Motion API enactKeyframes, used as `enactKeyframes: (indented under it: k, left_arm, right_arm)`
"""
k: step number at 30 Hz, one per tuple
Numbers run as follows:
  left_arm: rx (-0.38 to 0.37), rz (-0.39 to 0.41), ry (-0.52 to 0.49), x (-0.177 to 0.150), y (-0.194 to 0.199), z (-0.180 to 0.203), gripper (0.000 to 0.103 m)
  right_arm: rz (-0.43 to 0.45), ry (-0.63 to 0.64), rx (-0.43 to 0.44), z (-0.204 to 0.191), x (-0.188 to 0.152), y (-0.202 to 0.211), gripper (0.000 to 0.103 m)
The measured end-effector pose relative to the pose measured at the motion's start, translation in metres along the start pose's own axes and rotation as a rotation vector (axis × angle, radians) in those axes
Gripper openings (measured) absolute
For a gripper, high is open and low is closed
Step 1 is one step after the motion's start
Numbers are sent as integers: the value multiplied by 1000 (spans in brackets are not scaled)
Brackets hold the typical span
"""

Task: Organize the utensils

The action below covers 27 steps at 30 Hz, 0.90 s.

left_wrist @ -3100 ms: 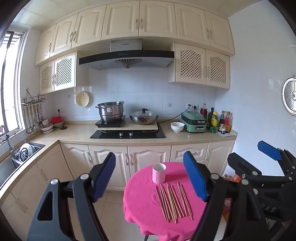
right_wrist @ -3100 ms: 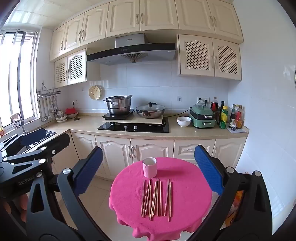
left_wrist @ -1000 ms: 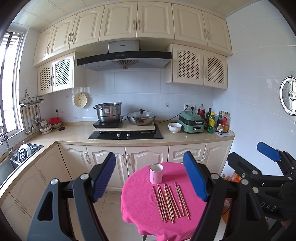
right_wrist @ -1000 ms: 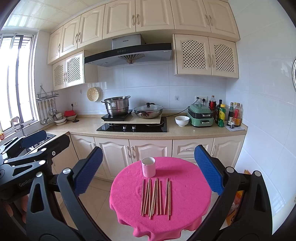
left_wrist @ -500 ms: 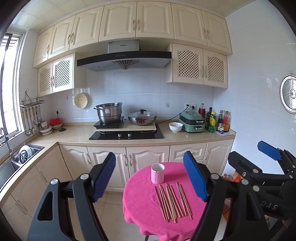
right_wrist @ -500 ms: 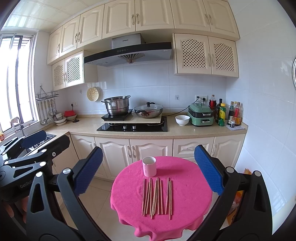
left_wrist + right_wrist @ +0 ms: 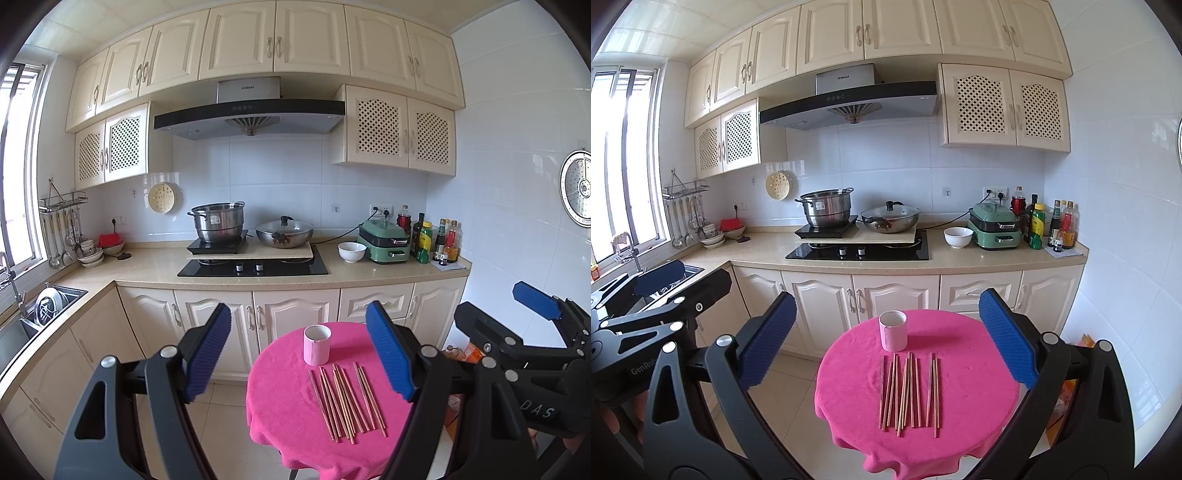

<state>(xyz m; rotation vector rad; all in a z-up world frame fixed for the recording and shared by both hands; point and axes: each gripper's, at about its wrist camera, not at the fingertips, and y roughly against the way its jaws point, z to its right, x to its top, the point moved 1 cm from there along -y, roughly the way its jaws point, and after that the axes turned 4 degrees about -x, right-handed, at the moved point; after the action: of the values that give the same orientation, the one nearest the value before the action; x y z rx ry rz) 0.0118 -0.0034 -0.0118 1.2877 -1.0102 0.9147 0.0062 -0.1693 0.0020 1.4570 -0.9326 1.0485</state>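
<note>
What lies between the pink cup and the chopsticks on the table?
Only a bare strip of pink tablecloth separates the pink cup from the chopsticks, clearest in the right wrist view.

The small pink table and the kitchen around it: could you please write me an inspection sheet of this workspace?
Surface: round table under a pink cloth, on a tiled floor.
Job's things: pink cup upright at the far side; chopsticks lying loose in a row in front of it, none in the cup.
Clutter: nothing seen on the table.
Grippers: left tongs and right tongs both open, held back from the table, holding nothing.
Cables: one black cord from a wall socket along the counter.
Surroundings: hob with pot and lidded wok, white bowl, green cooker, bottles, sink.
</note>
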Motion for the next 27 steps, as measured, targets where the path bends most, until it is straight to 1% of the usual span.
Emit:
enactKeyframes:
  k: [9,16,22,27]
  left_arm:
    - [-5,-9,0,2,-10,-11,74]
    - [-10,-30,-6,-2,-30,-15,74]
    - [-15,-67,-15,-6,-59,-13,74]
    - [-20,-121,-32,-16,-97,-5,74]
  right_arm:
    - [-8,8,-2,-12,1,-11,97]
    - [-65,-23,4,-13,-3,-34,97]
    - [-95,-33,3,-8,-9,-59,97]
    - [-104,-28,-20,5,-16,-87,97]
